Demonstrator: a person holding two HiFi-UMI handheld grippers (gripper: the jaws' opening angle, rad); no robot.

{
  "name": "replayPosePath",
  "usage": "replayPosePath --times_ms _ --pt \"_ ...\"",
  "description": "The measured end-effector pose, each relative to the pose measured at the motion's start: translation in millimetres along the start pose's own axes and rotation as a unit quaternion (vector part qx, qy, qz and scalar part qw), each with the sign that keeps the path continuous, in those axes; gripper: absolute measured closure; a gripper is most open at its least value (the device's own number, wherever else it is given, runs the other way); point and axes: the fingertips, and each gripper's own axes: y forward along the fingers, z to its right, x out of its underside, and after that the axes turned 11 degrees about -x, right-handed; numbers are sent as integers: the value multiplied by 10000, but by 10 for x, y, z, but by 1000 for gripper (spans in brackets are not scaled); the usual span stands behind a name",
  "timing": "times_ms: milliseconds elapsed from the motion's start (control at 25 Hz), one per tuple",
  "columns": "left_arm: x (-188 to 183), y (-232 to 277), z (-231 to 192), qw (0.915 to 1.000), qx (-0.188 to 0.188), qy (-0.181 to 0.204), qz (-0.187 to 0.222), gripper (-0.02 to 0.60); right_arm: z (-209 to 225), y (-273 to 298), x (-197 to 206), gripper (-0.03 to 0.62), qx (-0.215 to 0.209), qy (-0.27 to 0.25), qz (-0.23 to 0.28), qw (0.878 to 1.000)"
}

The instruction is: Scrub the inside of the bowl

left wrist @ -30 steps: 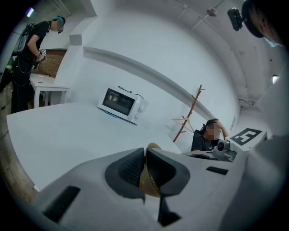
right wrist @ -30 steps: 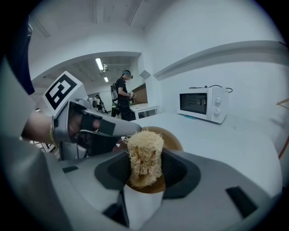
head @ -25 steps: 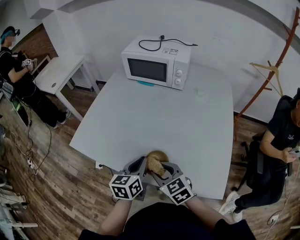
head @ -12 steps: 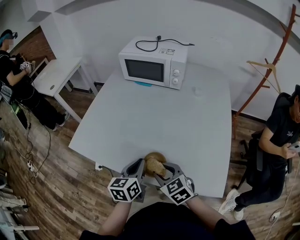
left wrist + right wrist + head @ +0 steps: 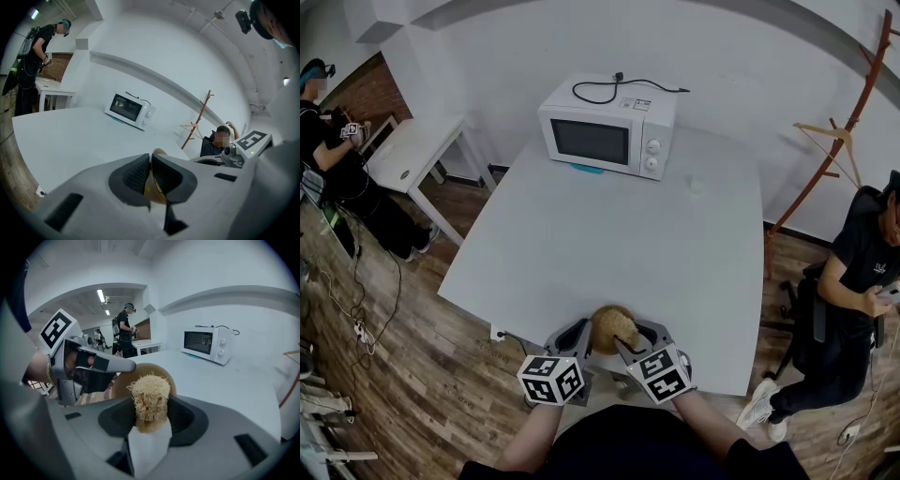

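Note:
A brown wooden bowl (image 5: 605, 321) is held tilted over the white table's near edge (image 5: 581, 253). My left gripper (image 5: 581, 332) is shut on the bowl's thin rim (image 5: 157, 192), which runs between its pads in the left gripper view. My right gripper (image 5: 630, 341) is shut on a tan fibrous scrubber (image 5: 149, 398). The scrubber (image 5: 621, 330) sits against the inside of the bowl (image 5: 123, 380). In the right gripper view the left gripper (image 5: 96, 365) shows at the bowl's left edge. The bowl's bottom is hidden behind the scrubber.
A white microwave (image 5: 609, 136) with a black cable on top stands at the table's far side. A small pale object (image 5: 698, 186) lies to its right. A seated person (image 5: 862, 281) is at the right, a standing person (image 5: 328, 141) by a side table (image 5: 412, 150) at the left.
My right gripper has shifted the scrubber a little across the inside of the bowl. The left gripper and the bowl have stayed put.

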Motion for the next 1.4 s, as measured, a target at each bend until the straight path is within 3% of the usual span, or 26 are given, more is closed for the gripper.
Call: replayPosePath --times_ms 320,480,960,1400 --pt "4 11 -5 10000 26 22 -57 551 -35 58 -148 416 -68 -75 107 9999" --pt "-9 26 10 10000 61 14 -49 551 -98 99 -183 415 -141 -385 14 9992" --pt "-95 119 -4 10000 45 -70 24 551 -217 109 -146 416 -549 -640 -72 9964" --pt "-29 203 1 9999 42 -113 -92 551 51 23 18 414 -182 -275 -239 9992"
